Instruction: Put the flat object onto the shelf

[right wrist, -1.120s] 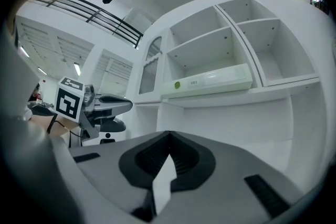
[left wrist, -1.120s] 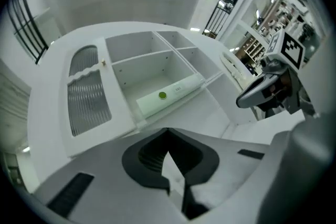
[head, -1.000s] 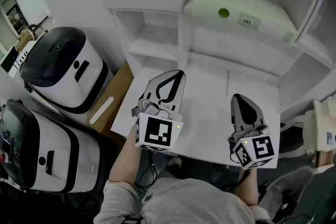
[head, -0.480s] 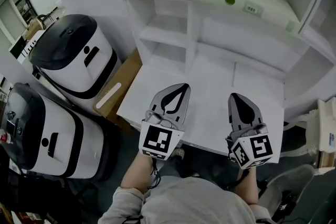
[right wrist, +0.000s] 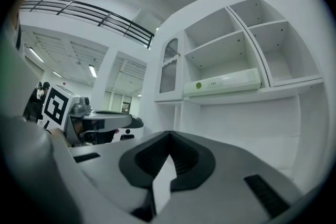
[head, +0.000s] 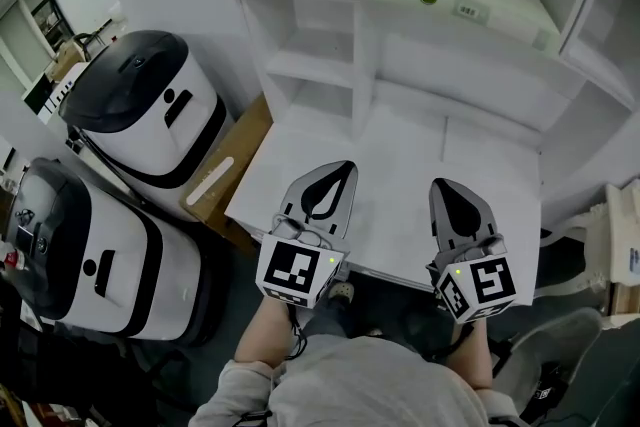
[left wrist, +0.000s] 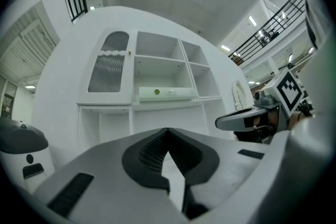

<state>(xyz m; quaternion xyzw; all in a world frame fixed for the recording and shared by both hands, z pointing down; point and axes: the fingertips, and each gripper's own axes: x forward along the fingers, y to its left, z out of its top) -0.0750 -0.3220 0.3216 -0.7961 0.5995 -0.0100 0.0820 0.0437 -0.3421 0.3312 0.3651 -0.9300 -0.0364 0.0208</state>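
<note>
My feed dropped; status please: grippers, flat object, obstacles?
Left gripper shut, empty. Right gripper shut, empty. Flat object already lying on shelf. No obstacle seen.

Left claw (head: 341, 167), right claw (head: 440, 185): farther back, nearer table (head: 400, 150) edge.

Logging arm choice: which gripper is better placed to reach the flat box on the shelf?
Right, slightly: the right gripper lines up with the middle of the flat box, the left gripper only with its end. Both are shut, empty.
</note>
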